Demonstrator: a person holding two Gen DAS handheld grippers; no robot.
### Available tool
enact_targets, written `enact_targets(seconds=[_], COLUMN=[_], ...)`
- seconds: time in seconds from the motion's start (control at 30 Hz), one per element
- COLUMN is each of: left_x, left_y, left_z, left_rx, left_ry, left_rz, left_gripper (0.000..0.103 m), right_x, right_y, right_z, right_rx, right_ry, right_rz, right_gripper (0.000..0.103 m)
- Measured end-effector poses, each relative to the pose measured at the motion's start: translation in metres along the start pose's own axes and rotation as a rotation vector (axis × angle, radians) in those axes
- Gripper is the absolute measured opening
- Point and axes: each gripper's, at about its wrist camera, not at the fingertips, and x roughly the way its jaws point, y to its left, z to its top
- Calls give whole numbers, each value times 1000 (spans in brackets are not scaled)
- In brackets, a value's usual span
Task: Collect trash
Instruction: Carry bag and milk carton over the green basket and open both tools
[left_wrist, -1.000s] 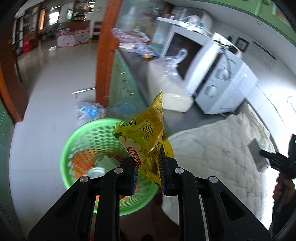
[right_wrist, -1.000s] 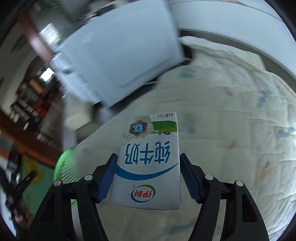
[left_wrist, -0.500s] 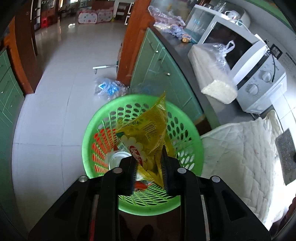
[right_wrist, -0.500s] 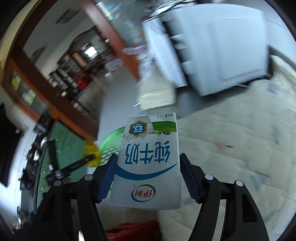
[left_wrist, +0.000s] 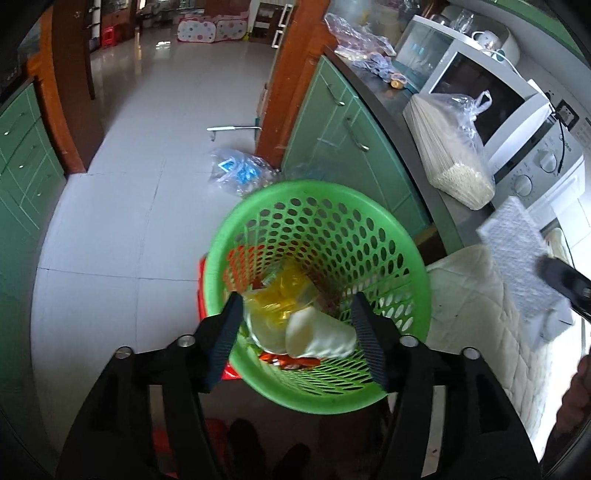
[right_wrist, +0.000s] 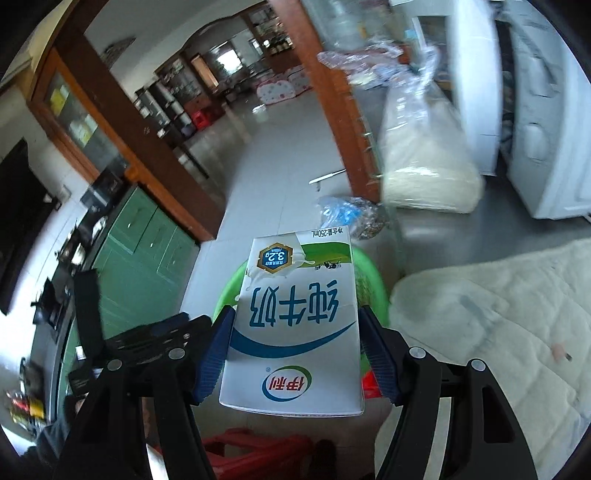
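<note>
Two pieces of trash concern me here. The yellow snack wrapper (left_wrist: 280, 295) lies loose inside the green perforated basket (left_wrist: 332, 236), crumpled at the centre of the bin with a white paper cup (left_wrist: 317, 334) on its side at its five o'clock and red-orange scraps (left_wrist: 288, 360) beneath that. My left gripper (left_wrist: 297, 332) hangs over the basket's mouth with its jaws opening; the blue-ribbed pads stand wide apart and press on nothing, the wrapper showing between them but down in the bin. The milk carton (right_wrist: 295, 325), white with blue lettering and a green band, sits upside down in my right gripper (right_wrist: 295, 350), both pads squeezed flat against its sides. Beyond the carton's far edge, at twelve o'clock, the basket's green rim (right_wrist: 369, 266) shows. At three o'clock from the basket lies a cream quilted cloth (left_wrist: 480, 295) on the counter. At one o'clock of the left view sits a clear plastic bag of dried noodles (left_wrist: 450, 151) and behind it a white microwave (left_wrist: 491, 107). At eleven o'clock from the basket a crumpled plastic bag (left_wrist: 240, 170) rests on the tiled floor (left_wrist: 129, 184), by the green cabinets (left_wrist: 340, 122).
</note>
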Motion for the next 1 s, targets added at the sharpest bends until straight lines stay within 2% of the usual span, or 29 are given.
enact_targets(seconds=[0.17,0.2,0.37,0.53,0.63,1.0], left_x=[-20,-23,-38,-48,-56,-99], left_y=[7,8,8,4,-2,-35], left_z=[-2,-2,-3,-4,-5,-15], left_rx=[-20,-22,-8,6,18,94], left_ry=[-38,-43,-71,-90,-109,-189], left_rz=[4,5,22,41,60,110], left_gripper=[74,74,79,80,84,94], right_x=[35,39,49,33,16,-49], right_y=[10,10,9,12,18,27], right_z=[6,6,7,-1,-8,-40], right_rx=[-48,-53,-54,-75,-112,-195], right_ry=[28,31,38,29,12,-91], right_rz=[-35,-37,-49,-48,-58,-138], right_gripper=[65,69,71,75,81,92])
